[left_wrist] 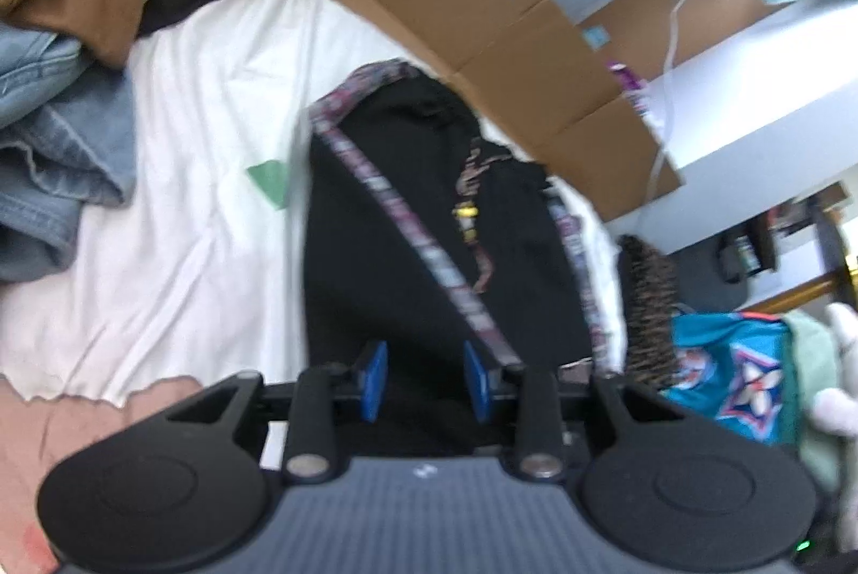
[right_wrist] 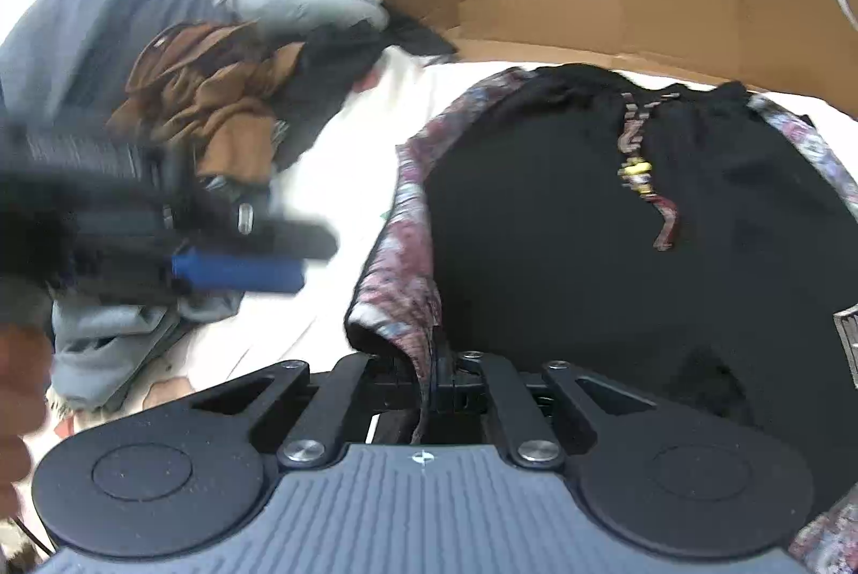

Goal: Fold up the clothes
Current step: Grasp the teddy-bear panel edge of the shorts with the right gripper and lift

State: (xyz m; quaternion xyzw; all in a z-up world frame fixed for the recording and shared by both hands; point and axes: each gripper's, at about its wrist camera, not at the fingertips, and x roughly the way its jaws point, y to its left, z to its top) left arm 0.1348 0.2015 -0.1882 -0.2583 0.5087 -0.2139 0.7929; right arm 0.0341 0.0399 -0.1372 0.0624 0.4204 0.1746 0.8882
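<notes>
Black shorts, soft with patterned side stripes, pinched by right gripper.

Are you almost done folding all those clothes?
Not nearly. No folded clothes are in view. The black shorts lie spread on the white sheet; the right gripper pinches their patterned side stripe, while the left gripper is open above them. The brown garment and jeans wait in a heap.

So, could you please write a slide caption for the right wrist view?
Right gripper shut on the patterned side stripe of black pants lying on a white sheet.
</notes>
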